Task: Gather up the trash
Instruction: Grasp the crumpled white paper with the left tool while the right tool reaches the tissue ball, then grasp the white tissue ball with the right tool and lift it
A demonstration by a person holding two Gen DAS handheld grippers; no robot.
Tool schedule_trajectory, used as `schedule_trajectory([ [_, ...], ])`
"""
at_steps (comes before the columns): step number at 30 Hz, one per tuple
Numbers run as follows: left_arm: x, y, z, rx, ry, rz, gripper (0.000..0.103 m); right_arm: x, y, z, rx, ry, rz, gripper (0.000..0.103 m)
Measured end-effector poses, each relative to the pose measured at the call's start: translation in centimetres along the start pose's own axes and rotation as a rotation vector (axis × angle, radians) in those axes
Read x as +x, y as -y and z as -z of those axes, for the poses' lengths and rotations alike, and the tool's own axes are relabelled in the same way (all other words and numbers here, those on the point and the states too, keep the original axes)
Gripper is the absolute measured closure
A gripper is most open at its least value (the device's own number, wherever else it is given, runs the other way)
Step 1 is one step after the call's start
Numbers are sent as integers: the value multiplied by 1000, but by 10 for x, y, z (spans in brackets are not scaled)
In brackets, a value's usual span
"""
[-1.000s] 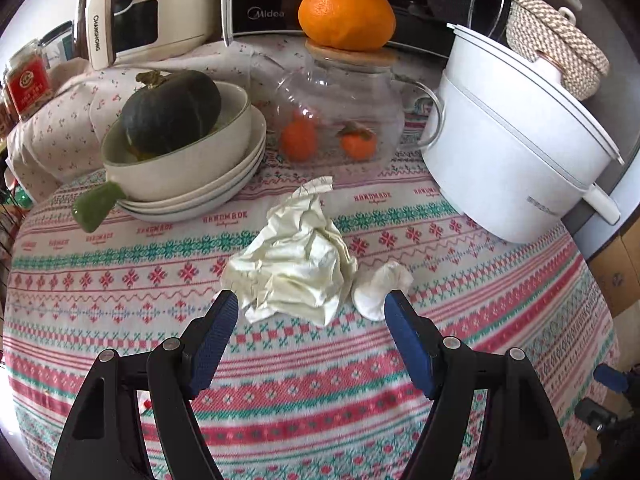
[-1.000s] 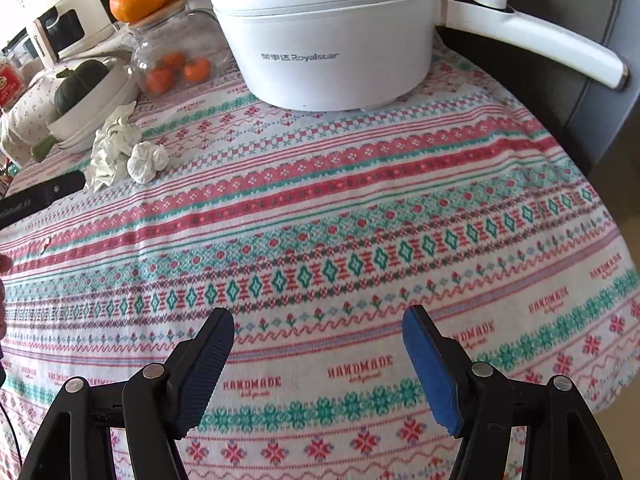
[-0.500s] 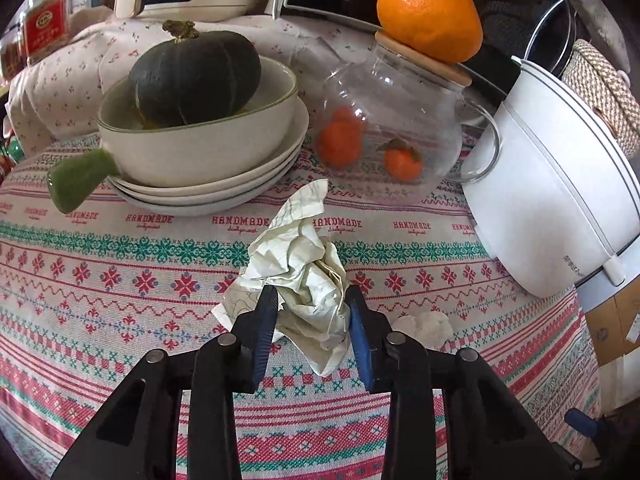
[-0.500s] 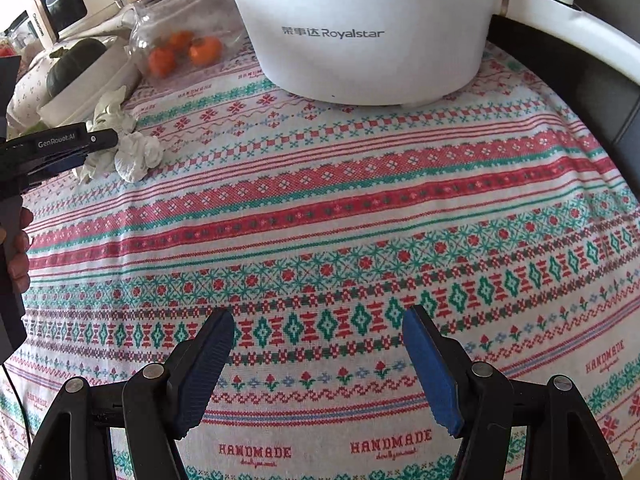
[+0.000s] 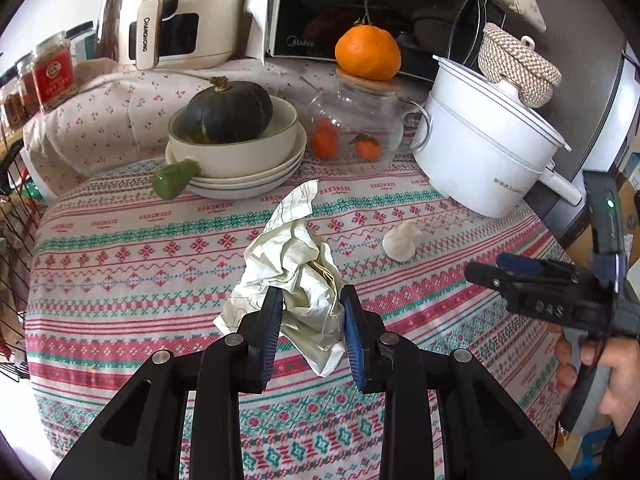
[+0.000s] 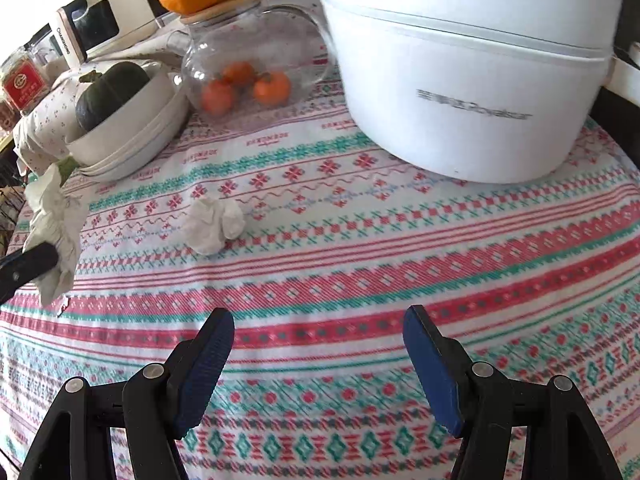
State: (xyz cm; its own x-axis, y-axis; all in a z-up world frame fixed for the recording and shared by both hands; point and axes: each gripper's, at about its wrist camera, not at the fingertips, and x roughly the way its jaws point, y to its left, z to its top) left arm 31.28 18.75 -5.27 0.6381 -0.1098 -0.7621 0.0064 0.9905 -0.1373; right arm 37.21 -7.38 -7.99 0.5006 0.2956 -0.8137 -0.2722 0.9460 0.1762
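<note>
Two blue pads of our left gripper (image 5: 312, 320) pinch the crumpled cream paper (image 5: 296, 264); our right gripper (image 6: 320, 360) hangs spread over the patterned tablecloth (image 6: 360, 280), a small tissue wad (image 6: 214, 226) ahead-left of it.

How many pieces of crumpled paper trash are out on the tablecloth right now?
2: a large crumpled paper pinched in the left hand-held gripper, and a small white wad lying apart, nearer the white pot. More may be hidden.

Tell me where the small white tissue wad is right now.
The small tissue wad lies on the tablecloth ahead-left of the open right gripper, in front of the glass teapot and left of the white pot.
</note>
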Motion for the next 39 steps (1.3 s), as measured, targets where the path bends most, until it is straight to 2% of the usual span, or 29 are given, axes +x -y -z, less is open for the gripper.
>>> schedule_trajectory([
  [7,-3,-20,19,-5,-30,12,72,39,-43,-25,-52,9,7,29],
  [10,-3,-26,22,-10,-32,5,72,57,-53,-33,-46,1,-26,30],
  [12,-2,-29,23,-19,-35,3,72,67,-60,-38,-52,-4,-18,33],
  [13,-2,-30,24,-21,-35,3,72,71,-63,-40,-56,-4,-13,38],
  [14,-3,-30,24,-22,-35,1,72,75,-66,-41,-61,-6,-17,48],
  [17,-6,-29,24,-13,-36,-10,72,79,-74,-41,-93,-6,-23,63],
  [20,-13,-24,24,-3,-41,-16,72,72,-80,-40,-132,-4,-32,67],
  [24,-32,-10,23,20,-31,-17,72,41,-81,-30,-173,17,-35,68],
  [30,-82,23,27,80,6,-13,72,-21,-68,-18,-177,50,-28,68],
  [39,-155,85,56,137,60,40,72,-128,-34,16,-139,130,-34,67],
])
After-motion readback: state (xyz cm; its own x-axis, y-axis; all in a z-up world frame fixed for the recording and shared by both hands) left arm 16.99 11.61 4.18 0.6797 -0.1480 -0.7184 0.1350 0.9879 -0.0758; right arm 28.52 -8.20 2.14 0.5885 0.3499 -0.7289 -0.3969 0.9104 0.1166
